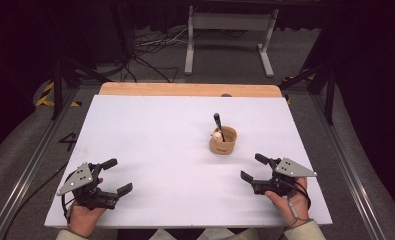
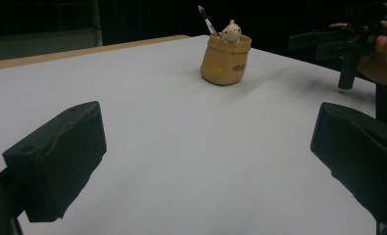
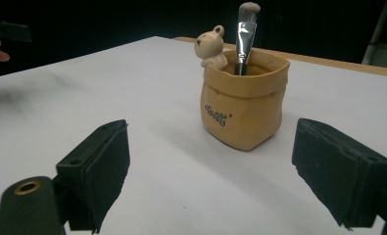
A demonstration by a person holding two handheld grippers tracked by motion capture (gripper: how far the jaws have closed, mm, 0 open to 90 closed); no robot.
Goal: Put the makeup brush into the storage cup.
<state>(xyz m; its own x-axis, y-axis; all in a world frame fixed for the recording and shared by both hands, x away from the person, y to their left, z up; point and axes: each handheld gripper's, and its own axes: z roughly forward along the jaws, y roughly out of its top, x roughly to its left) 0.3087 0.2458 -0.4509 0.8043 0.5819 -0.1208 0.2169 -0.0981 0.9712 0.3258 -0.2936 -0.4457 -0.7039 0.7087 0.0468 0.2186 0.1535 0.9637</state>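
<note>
A tan bag-shaped holder (image 1: pixel 223 141) (image 2: pixel 225 59) (image 3: pixel 244 105) with a small bear figure (image 3: pixel 209 46) on its rim stands right of the table's centre. A makeup brush (image 1: pixel 218 125) (image 3: pixel 244 36) stands upright in it, handle down, bristles up. My right gripper (image 1: pixel 255 168) (image 3: pixel 210 171) rests just near and right of the holder, open, nothing between its jaws. Near the front left corner, my left gripper (image 1: pixel 117 176) (image 2: pixel 205 156) is open and empty as well, pointing across the table toward the holder. The left gripper view also shows the right gripper (image 2: pixel 345 41) far off.
The white table top (image 1: pixel 155 150) has a wooden strip (image 1: pixel 185 89) along its far edge. Beyond it, cables and a white metal frame (image 1: pixel 230 35) lie on the floor. Metal rails run along both sides of the table.
</note>
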